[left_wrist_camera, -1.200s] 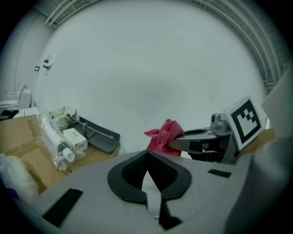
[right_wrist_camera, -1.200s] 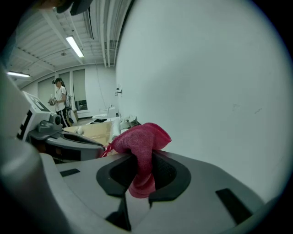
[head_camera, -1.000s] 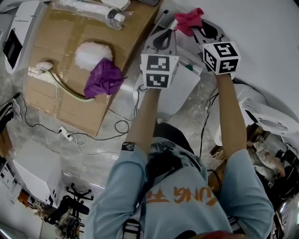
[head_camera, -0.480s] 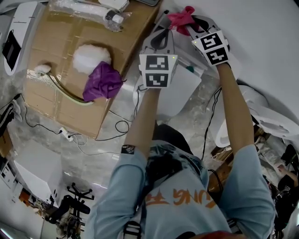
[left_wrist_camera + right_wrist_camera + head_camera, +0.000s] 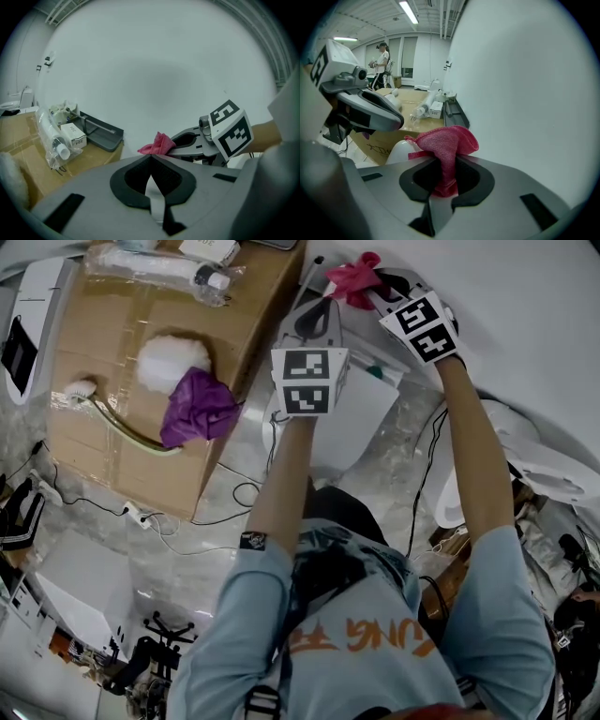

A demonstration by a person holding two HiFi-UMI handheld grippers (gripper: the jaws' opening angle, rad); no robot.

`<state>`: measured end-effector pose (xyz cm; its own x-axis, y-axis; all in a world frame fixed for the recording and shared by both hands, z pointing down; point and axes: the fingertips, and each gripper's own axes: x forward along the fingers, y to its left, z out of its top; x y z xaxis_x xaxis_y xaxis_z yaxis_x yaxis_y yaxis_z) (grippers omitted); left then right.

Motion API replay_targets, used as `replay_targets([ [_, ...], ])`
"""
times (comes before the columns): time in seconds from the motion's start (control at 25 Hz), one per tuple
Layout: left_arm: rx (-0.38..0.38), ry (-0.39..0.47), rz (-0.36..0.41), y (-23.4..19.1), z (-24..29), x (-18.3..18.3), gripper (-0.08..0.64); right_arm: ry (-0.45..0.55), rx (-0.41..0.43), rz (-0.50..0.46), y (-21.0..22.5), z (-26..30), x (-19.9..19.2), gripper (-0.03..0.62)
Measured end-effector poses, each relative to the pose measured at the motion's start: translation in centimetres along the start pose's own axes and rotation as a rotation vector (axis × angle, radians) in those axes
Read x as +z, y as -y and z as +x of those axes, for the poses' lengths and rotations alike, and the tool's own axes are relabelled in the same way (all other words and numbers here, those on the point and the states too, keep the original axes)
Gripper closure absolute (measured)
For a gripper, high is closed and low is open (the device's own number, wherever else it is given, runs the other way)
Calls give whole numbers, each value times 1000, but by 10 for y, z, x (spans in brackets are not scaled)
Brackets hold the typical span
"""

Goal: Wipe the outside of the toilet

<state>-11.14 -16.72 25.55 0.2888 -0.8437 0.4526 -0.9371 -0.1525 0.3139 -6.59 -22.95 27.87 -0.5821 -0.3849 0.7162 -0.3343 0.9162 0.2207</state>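
Observation:
My right gripper (image 5: pixel 371 289) is shut on a pink cloth (image 5: pixel 354 277), held up near the white wall above the white toilet (image 5: pixel 361 423). In the right gripper view the pink cloth (image 5: pixel 446 145) bunches between the jaws of the right gripper (image 5: pixel 443 161), and a rounded white part of the toilet (image 5: pixel 397 152) shows below it. My left gripper (image 5: pixel 322 304) hovers just left of the cloth, shut with nothing in it. In the left gripper view its jaws (image 5: pixel 151 158) meet at the tips, with the cloth (image 5: pixel 157 144) and the right gripper (image 5: pixel 194 140) beyond.
A cardboard box (image 5: pixel 112 456) at the left carries a white fluffy duster (image 5: pixel 172 362), a purple cloth (image 5: pixel 197 407), a brush (image 5: pixel 80 390) and plastic-wrapped items (image 5: pixel 155 263). Cables (image 5: pixel 187 517) lie on the floor. Another white fixture (image 5: pixel 539 474) stands at the right. A person (image 5: pixel 383 63) stands far off.
My right gripper has carried the pink cloth left and farther up toward the wall. The left gripper has shifted slightly left and stays shut.

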Motion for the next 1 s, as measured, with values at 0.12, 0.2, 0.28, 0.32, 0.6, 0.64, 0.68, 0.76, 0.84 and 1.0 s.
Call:
replay_targets([
  [0.12, 6, -4, 3, 3, 0, 1, 543, 2, -8, 33, 2, -5, -8, 508],
  [0.2, 7, 2, 14, 9, 1, 4, 545, -3, -15, 39, 6, -9, -15, 507],
  [0.28, -2, -4, 26, 16, 2, 3, 545, -5, -26, 55, 10, -15, -21, 506],
  [0.32, -7, -7, 29, 19, 2, 2, 545, -4, -33, 66, 11, -18, -24, 506],
  [0.6, -36, -28, 47, 39, 7, 0, 545, 14, -69, 112, 21, -29, -36, 506],
  [0.64, -39, -30, 53, 41, 7, 0, 545, 11, -72, 117, 21, -31, -38, 506],
  [0.68, -43, -33, 58, 43, 8, -1, 545, 7, -75, 123, 22, -33, -41, 506],
  [0.76, -48, -35, 58, 46, 8, -2, 545, 1, -83, 134, 23, -37, -46, 506],
  [0.84, -51, -33, 45, 50, 7, -2, 545, 2, -95, 144, 25, -40, -50, 506],
  [1.0, -67, -39, 39, 63, 6, -7, 545, 9, -130, 160, 30, -47, -56, 506],
])
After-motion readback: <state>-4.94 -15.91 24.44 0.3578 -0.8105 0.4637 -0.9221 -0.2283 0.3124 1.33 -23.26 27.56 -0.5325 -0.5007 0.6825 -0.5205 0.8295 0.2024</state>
